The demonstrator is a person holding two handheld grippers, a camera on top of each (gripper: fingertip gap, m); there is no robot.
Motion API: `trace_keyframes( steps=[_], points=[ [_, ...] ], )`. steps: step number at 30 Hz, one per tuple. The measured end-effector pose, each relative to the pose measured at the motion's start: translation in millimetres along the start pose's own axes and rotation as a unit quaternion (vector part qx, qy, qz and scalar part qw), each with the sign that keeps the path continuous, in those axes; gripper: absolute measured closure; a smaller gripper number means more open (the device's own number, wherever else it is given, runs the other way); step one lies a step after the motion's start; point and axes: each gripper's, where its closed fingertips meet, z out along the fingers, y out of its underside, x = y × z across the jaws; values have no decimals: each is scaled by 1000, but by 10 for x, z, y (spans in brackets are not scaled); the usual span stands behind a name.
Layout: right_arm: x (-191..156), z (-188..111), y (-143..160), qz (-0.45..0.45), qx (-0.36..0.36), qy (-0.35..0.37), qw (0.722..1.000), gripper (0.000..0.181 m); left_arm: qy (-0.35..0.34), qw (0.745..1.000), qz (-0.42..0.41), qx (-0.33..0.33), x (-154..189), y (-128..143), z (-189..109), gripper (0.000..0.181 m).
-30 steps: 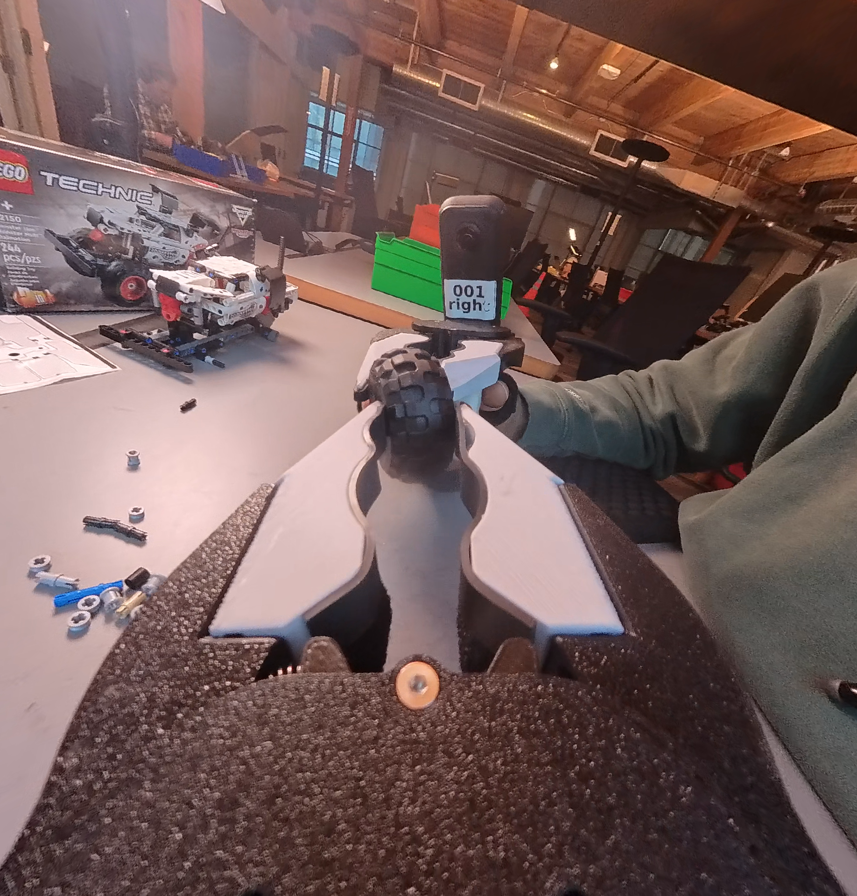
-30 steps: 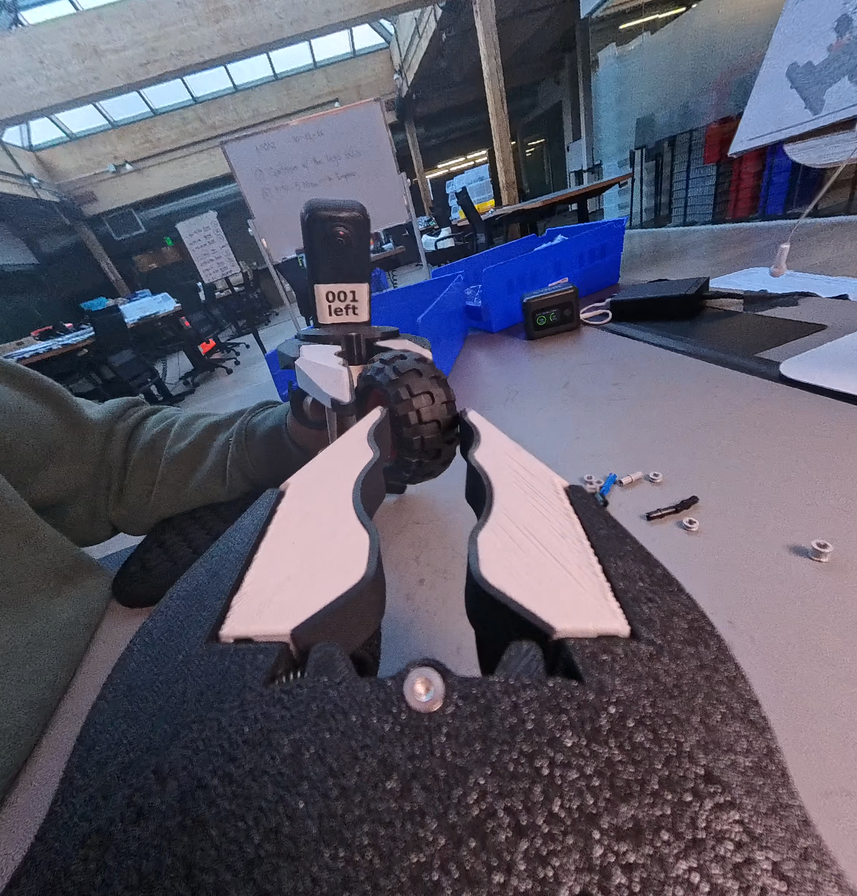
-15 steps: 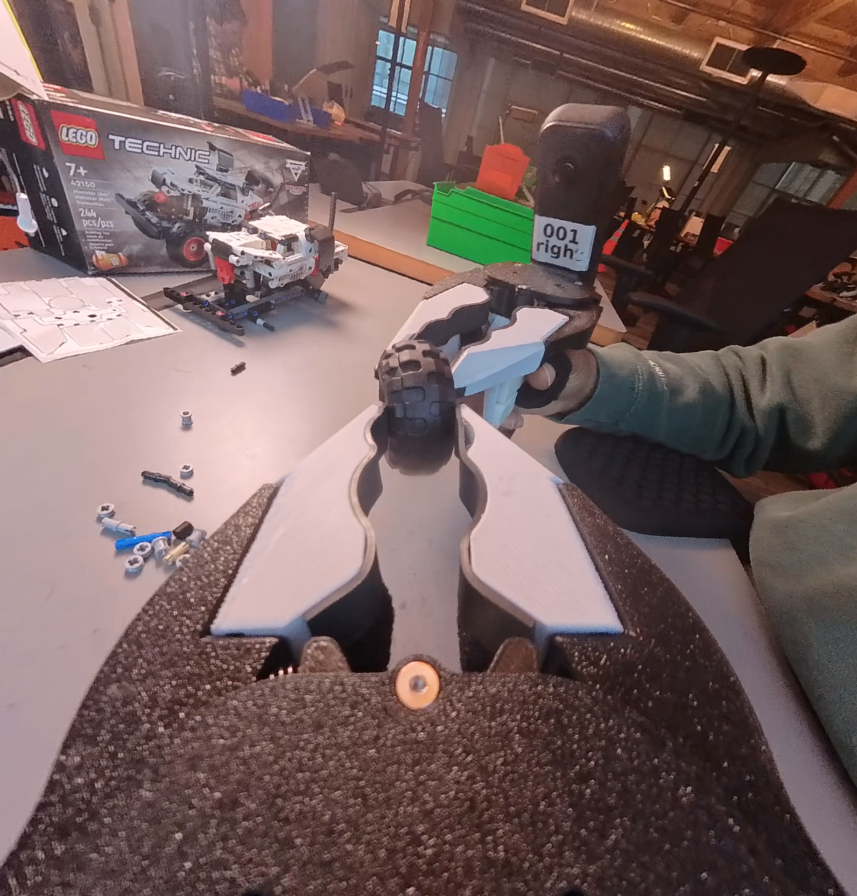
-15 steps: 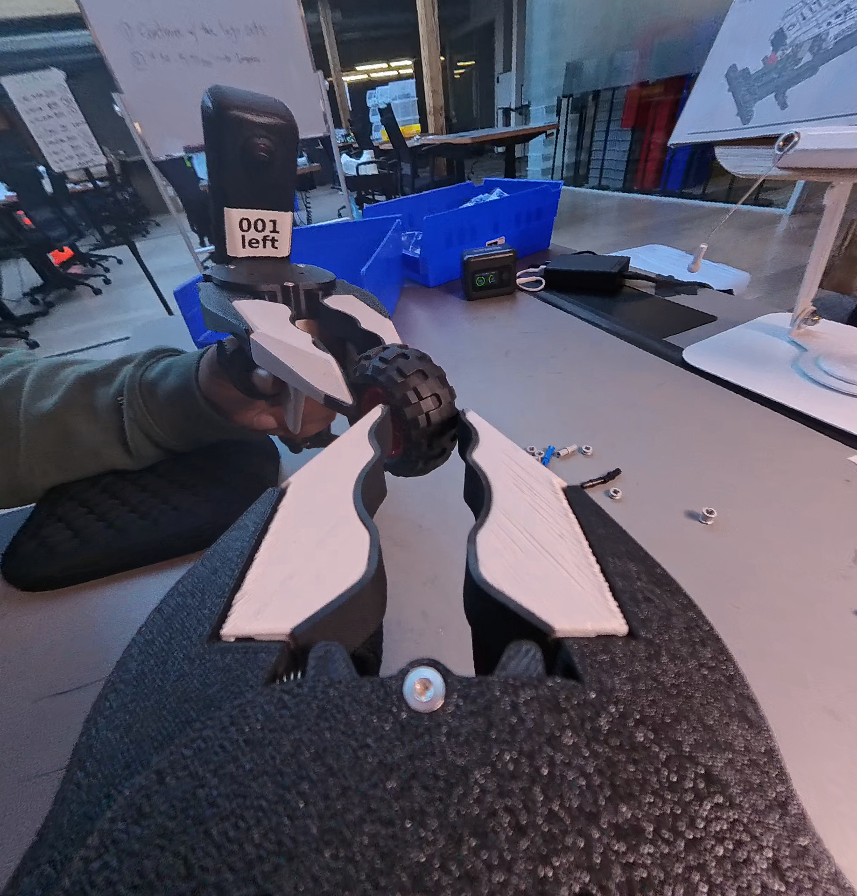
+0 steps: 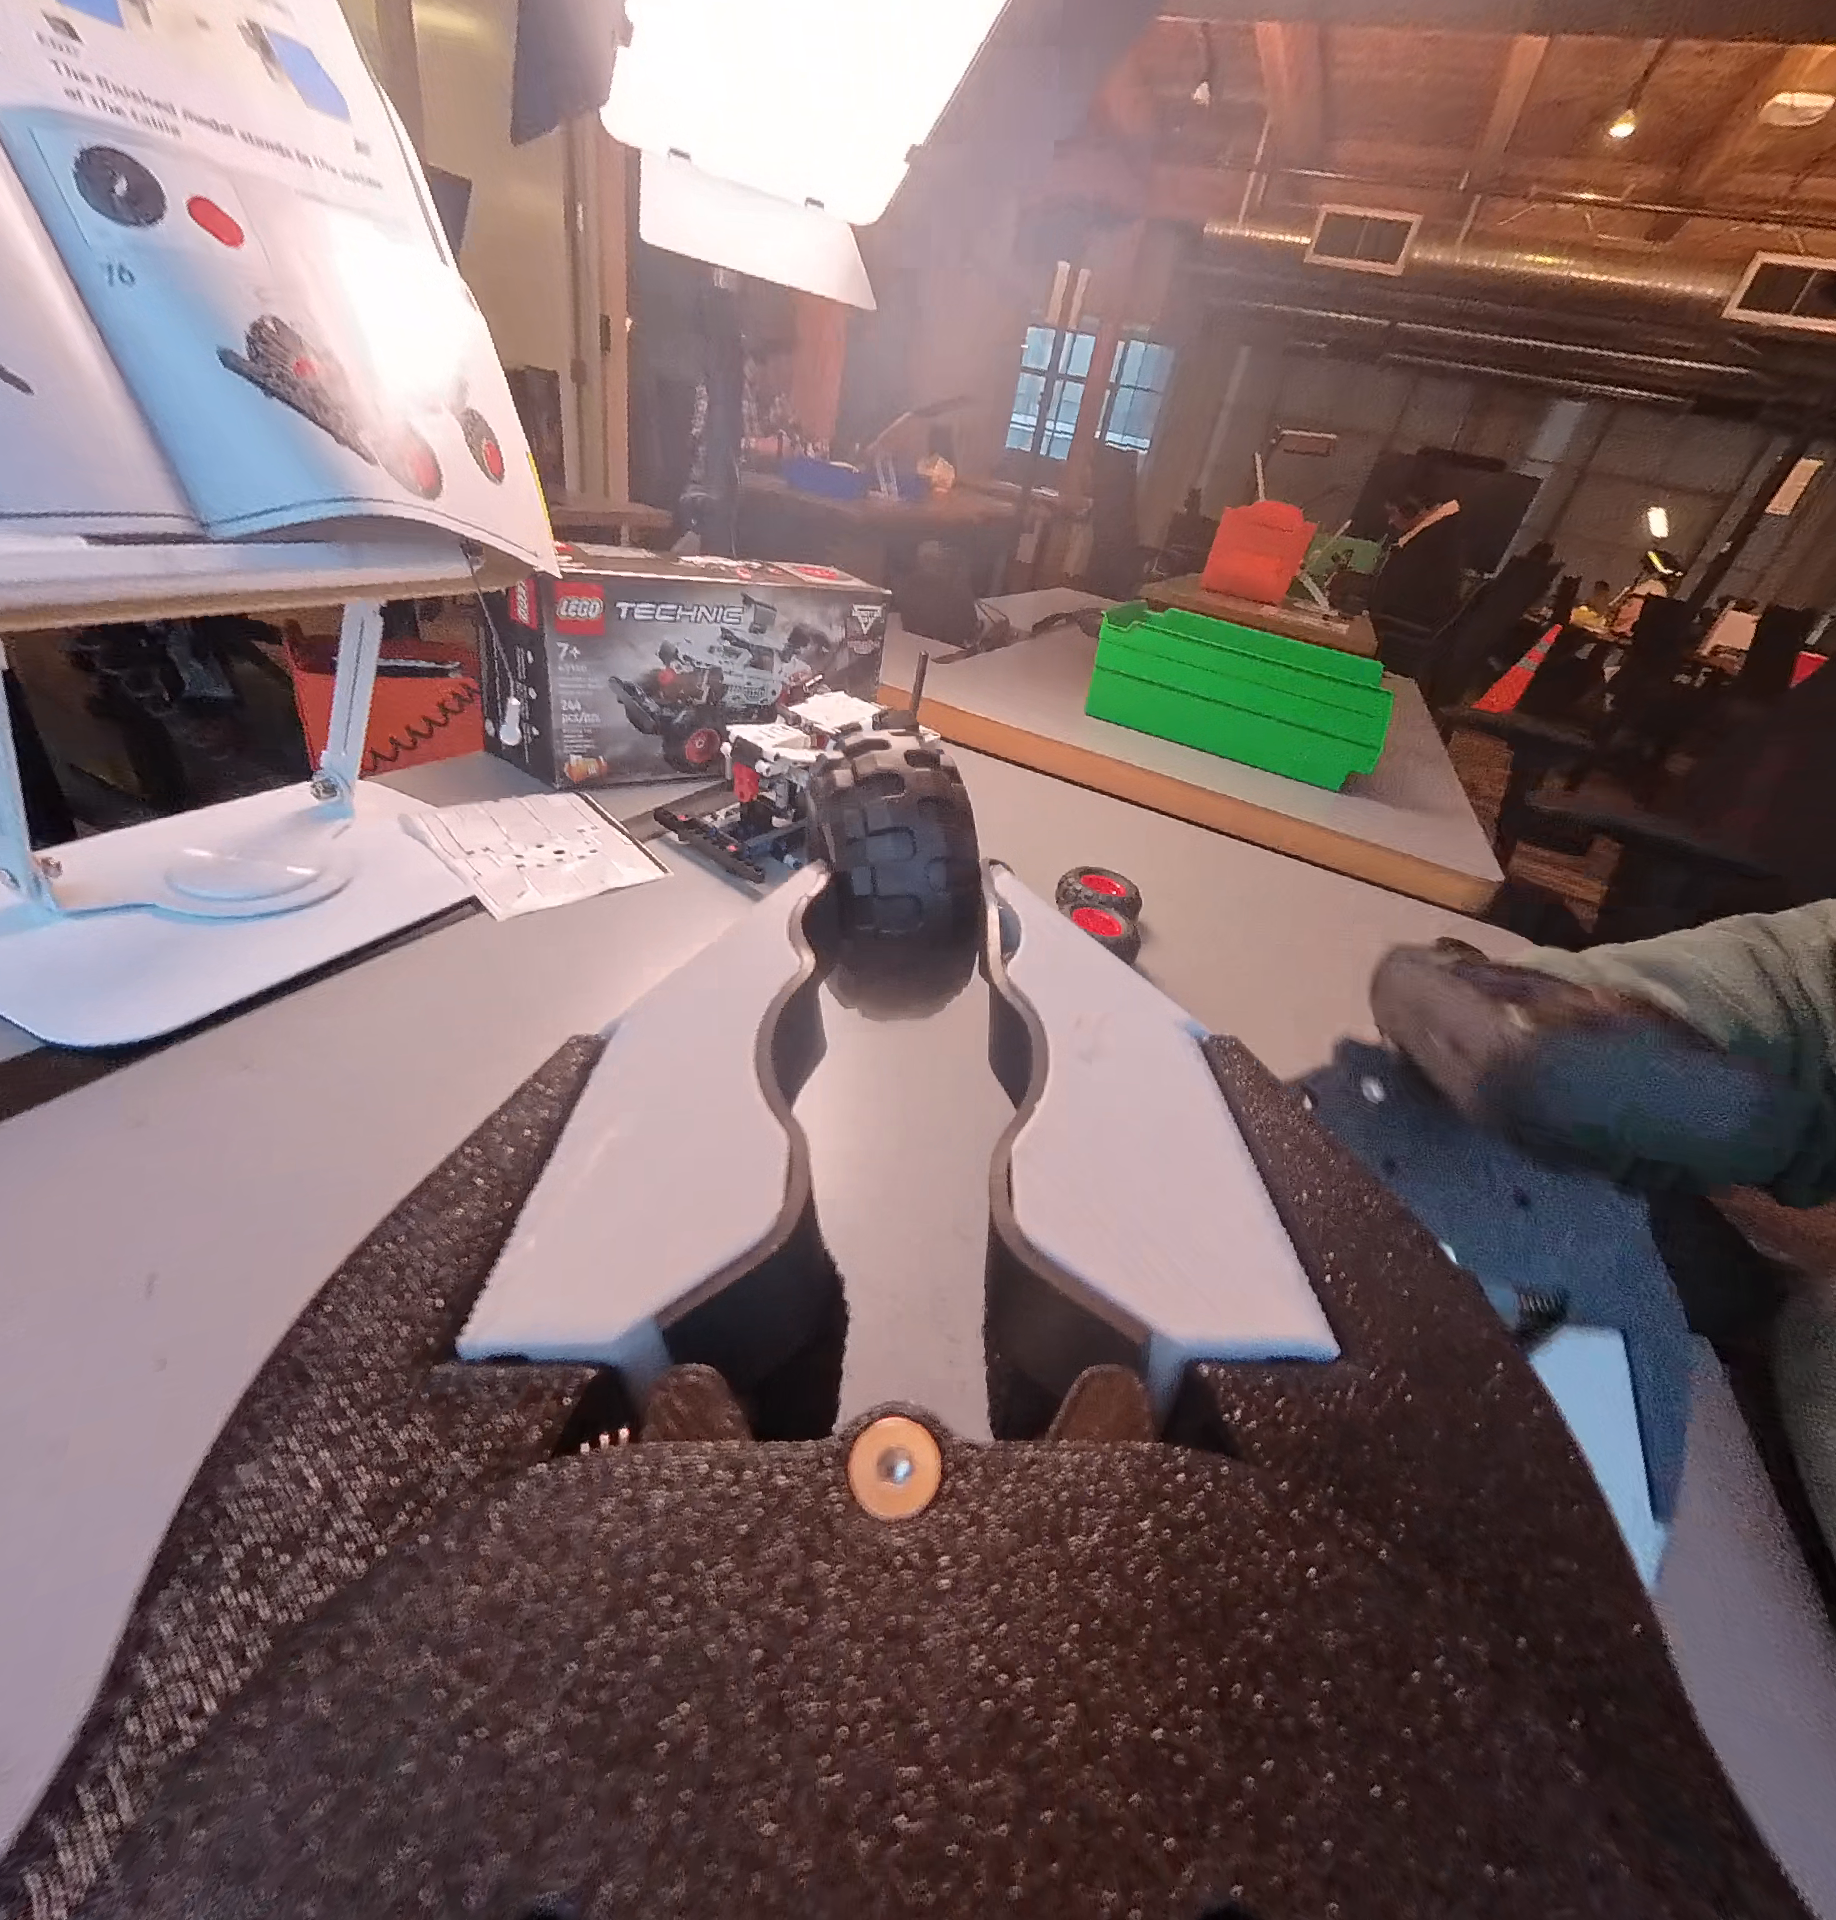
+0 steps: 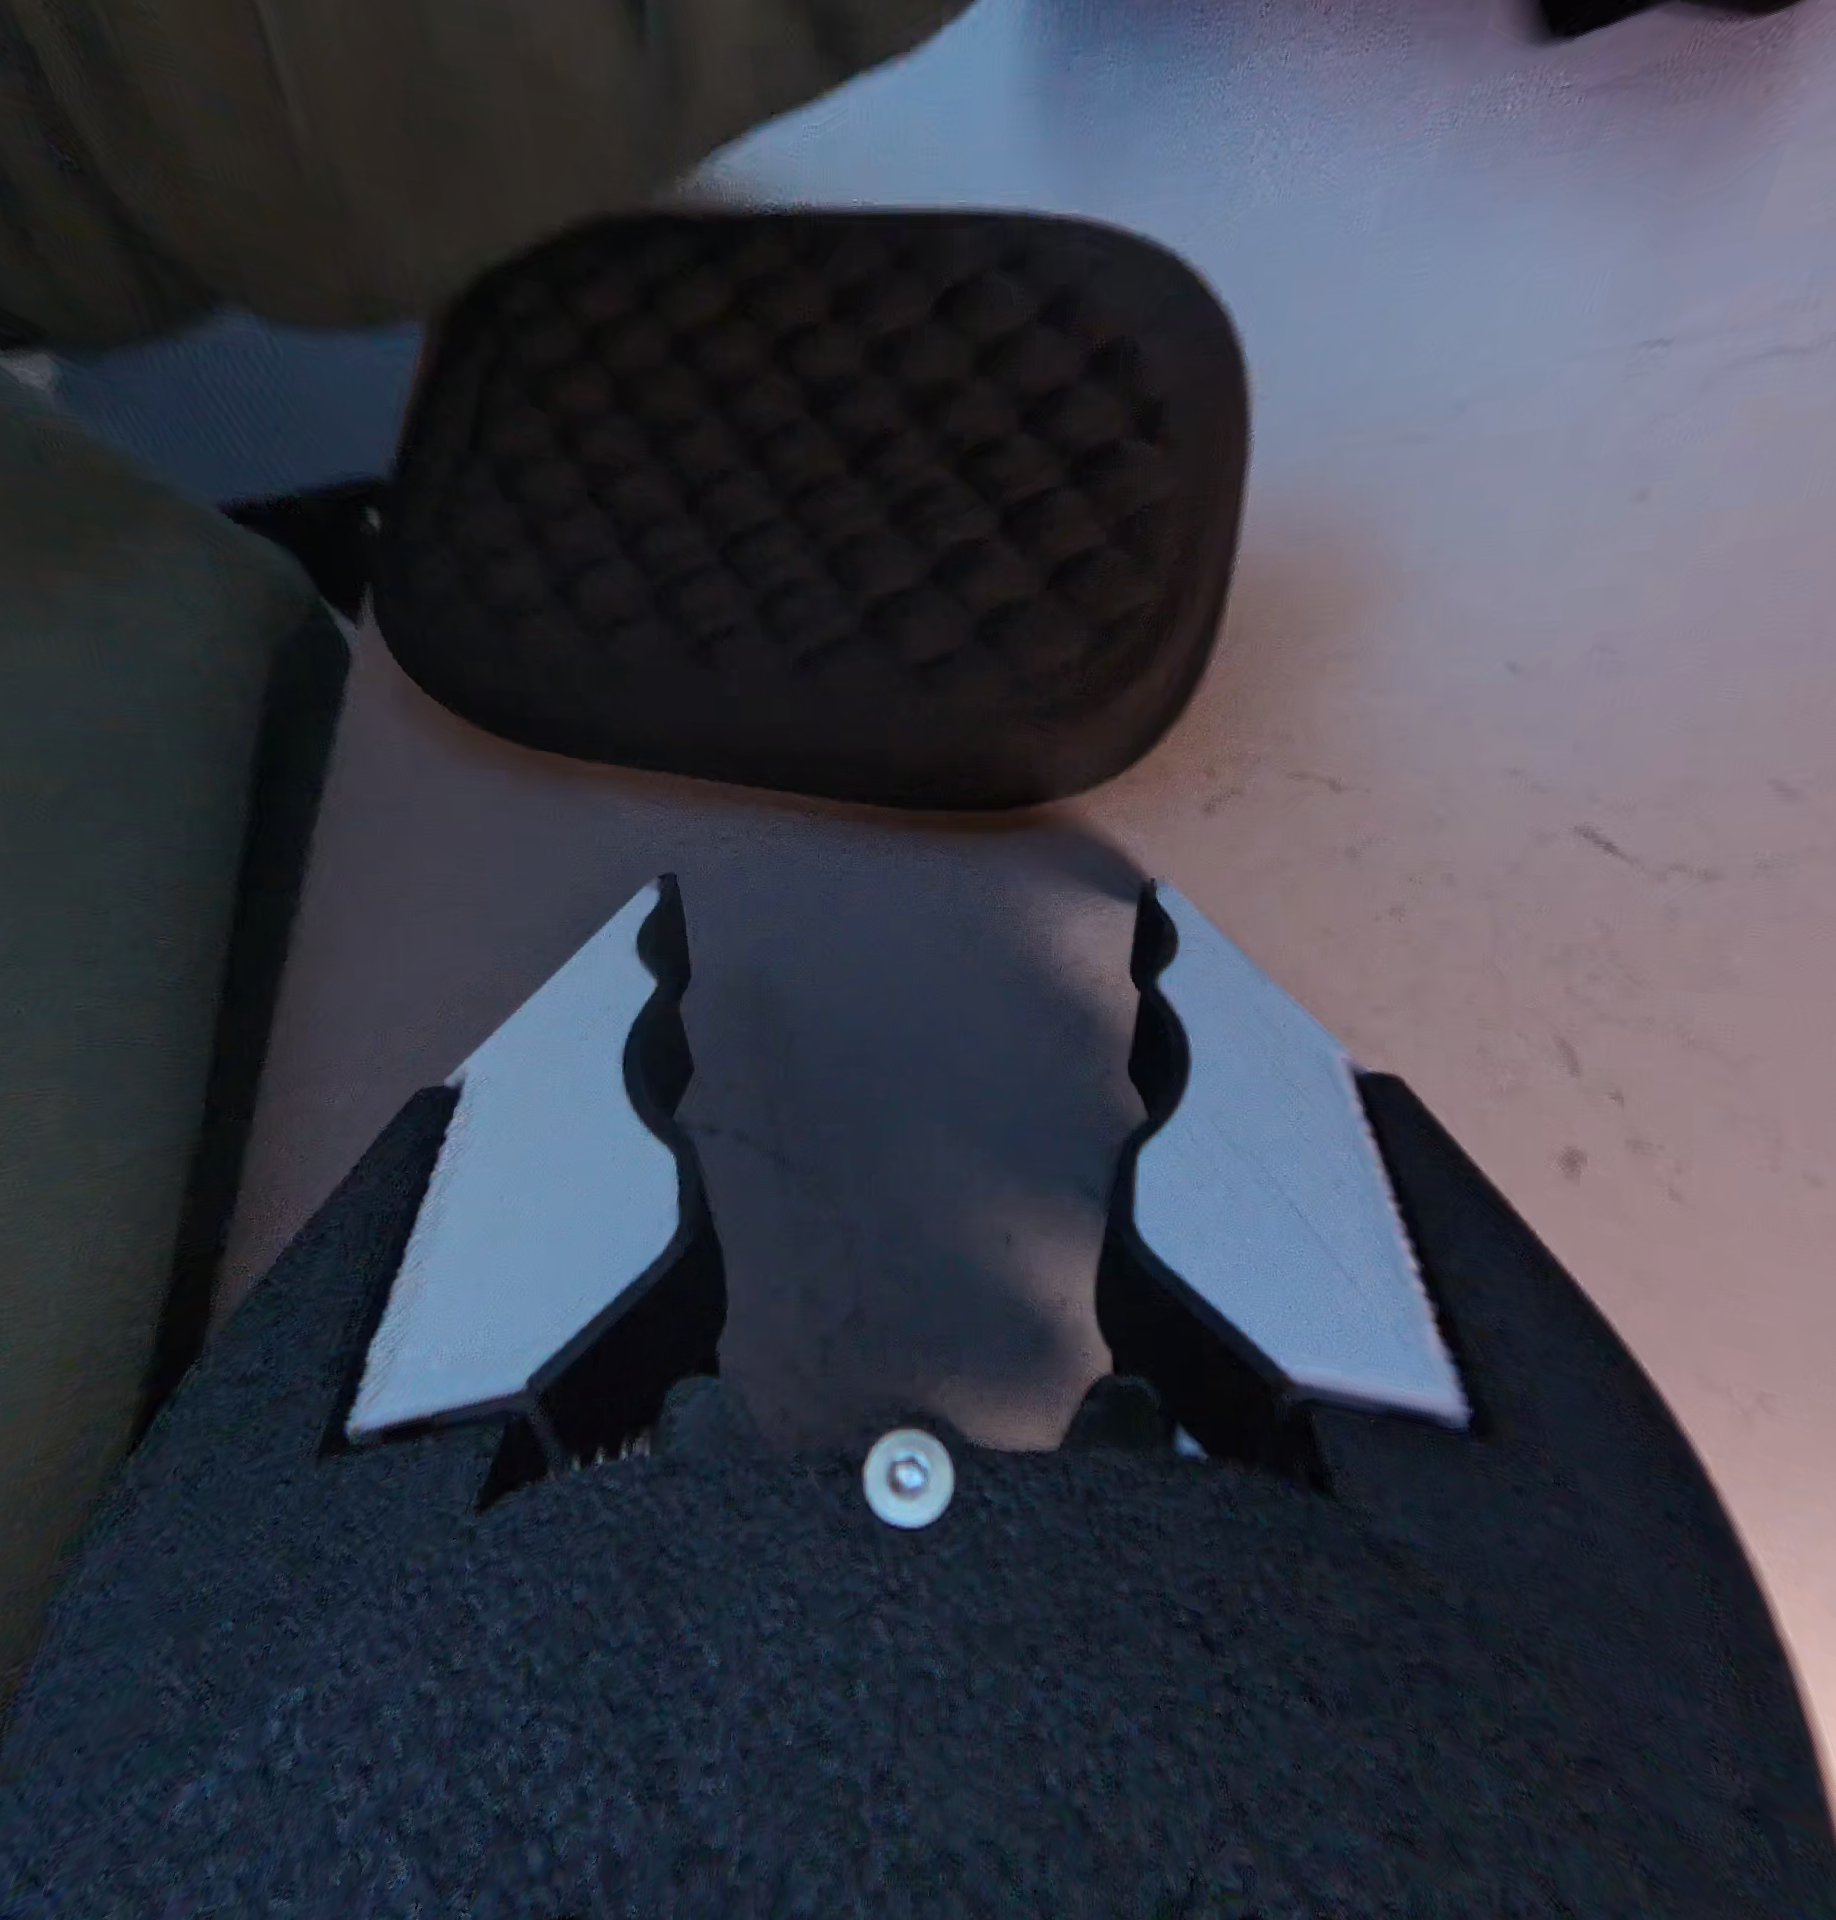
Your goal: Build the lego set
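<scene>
Currently the left gripper pinches the light, grippy rubber tire across its treads at 12 o'clock, best held there, while the right gripper stands spread, empty.

writing shows in three places, all in the left wrist view. the cardboard box just behind and left of the black wheel bears a brand logo, a line of large white lettering and small numbers down its left side. the open instruction booklet, high and far left of the wheel, carries printed lines and a step number. the white sheet left of the wheel has print too small to read. the right wrist view shows no writing.
</scene>
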Motion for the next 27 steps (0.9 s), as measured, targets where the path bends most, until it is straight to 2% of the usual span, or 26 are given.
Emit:
trace_keyframes(
  steps=[2, 5, 9, 12, 14, 15, 17, 18, 20, 22, 24, 27],
  points=[
    [25, 174, -100, -56, -15, 24, 998, 101, -4, 1000, 6, 0, -28, -68, 13, 158],
    [82, 286, -229, -68, -15, 21, 997, 107, -6, 1000, 4, -2, -82, -125, 25, 157],
    [-14, 396, -365, -100, 15, 20, 995, 114, -8, 1000, 8, -14, -150, -149, 66, 157],
    [-195, 499, -453, -95, 19, 24, 995, 120, -6, 999, 9, -30, -190, -135, 147, 157],
    [-450, 571, -531, -77, 29, -9, 997, 142, 1, 999, 6, -38, -196, -126, 240, 157],
    [-601, 626, -569, -70, 35, -27, 997, 144, 7, 999, 5, -41, -186, -120, 297, 157],
    [-765, 690, -574, -105, 26, -28, 994, 122, 19, 999, 5, -44, -152, -98, 413, 157],
    [-765, 657, -579, -116, 30, -31, 992, 121, 24, 999, 2, -42, -133, -84, 466, 157],
    [-636, 408, -717, -99, 90, -46, 990, 134, 37, 999, -9, -31, -88, -44, 545, 157],
    [-290, -27, -994, -70, 190, -20, 979, 136, 50, 998, -21, -18, -69, 30, 597, 157],
    [88, -553, -1286, -36, 295, 17, 955, 136, 60, 997, -39, -13, -101, 135, 645, 157],
    [532, -1207, -1517, -26, 387, 90, 917, 135, 56, 997, -59, -9, -181, 234, 654, 157]
  ],
)
